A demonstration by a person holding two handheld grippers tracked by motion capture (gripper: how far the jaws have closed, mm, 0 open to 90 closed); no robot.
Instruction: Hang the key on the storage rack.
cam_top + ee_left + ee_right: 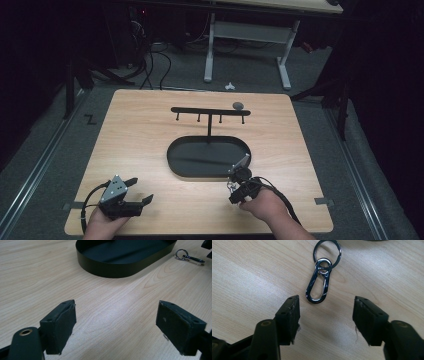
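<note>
A: Where was the carabiner (318, 281), and which way did it run?

B: It lay flat on the wooden table (249, 277), just ahead of the right gripper (325, 311), off the gap between its jaws and nearer the left one. Its long axis ran away from the jaws, tilted slightly; the rounded wide end pointed back at them, the narrow end away, hooked through a round key ring (327, 252).

A: Materials?

B: Polished, shiny metal, an elongated pear-shaped loop; the ring was thin bright wire. The table was pale wood grain, smooth.

A: The jaws?

B: The right gripper's jaws stood apart, nothing between them; the pads were matte black blocks, frayed at the edges. The left gripper (116, 327) had its jaws spread wide over bare wood. Beyond them sat a black oval tray (120, 270) with a low smooth wall.
</note>
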